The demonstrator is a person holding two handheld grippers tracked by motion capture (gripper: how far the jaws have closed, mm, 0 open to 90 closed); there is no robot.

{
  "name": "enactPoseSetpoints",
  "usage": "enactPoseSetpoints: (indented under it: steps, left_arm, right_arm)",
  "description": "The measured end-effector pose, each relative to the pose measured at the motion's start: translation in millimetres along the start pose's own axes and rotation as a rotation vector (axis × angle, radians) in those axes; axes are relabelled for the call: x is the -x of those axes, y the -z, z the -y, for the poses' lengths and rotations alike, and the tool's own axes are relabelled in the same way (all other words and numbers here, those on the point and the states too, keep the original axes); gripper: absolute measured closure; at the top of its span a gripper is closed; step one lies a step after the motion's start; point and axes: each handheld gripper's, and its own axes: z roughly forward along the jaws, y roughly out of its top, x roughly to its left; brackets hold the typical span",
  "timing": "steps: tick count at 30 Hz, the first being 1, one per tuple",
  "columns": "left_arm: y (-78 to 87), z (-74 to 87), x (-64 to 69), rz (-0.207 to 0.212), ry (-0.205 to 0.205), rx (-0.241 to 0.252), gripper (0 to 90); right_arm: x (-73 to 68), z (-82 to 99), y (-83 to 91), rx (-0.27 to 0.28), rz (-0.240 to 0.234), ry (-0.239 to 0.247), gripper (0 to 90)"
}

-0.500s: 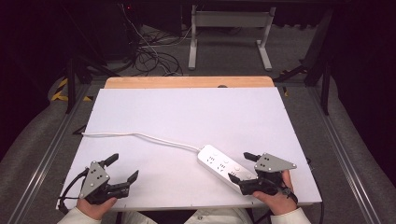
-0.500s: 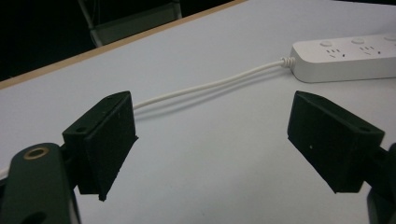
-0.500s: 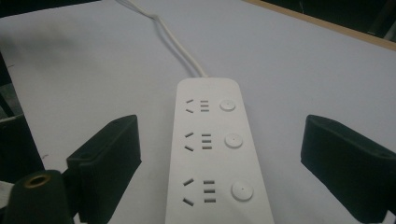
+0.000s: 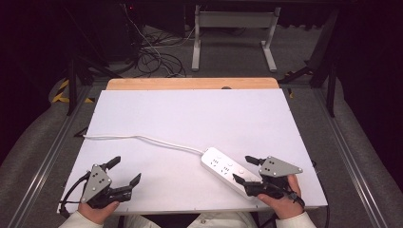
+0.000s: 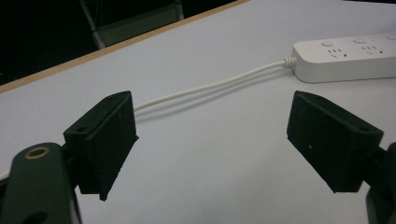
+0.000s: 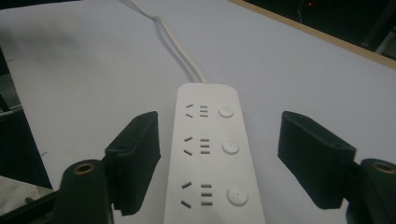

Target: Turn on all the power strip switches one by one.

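Between the right claw's [image 6: 217, 158] spread jaws lies the power strip [image 6: 211, 154], untouched.

White power strip [image 6: 210, 154] between the spread jaws of the right claw [image 6: 219, 158], untouched.

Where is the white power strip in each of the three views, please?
High view: the power strip lies low and right of centre on the table, slanting toward the right gripper.
Left gripper view: its end is at the upper right, beyond the jaws.
Right gripper view: it runs up the centre between the open jaws.
Shared landmark: the white cord leaving the strip's end.
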Motion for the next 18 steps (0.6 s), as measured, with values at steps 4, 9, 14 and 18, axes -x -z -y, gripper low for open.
enactPoseSetpoints:
  steps: [4,9,14,18]
  left_arm:
    - [0.6,0.1,-0.2,-0.007,-0.004,0.001,16.4]
    - [0.3,0.0,0.1,-0.012,-0.004,0.001,16.4]
    - [0.1,0.0,0.2,-0.013,-0.009,-0.002,16.4]
    - [0.0,0.2,-0.1,-0.017,-0.009,-0.004,16.4]
  right_arm:
    - [0.8,-5.4,1.8,-0.045,-0.008,-0.009,43.4]
    - [6.0,-14.5,5.2,-0.056,-0.059,-0.014,61.3]
    - [13.2,-25.1,9.8,-0.072,-0.1,-0.042,80.1]
    - [14.0,-33.3,7.7,-0.134,-0.106,-0.014,90.0]
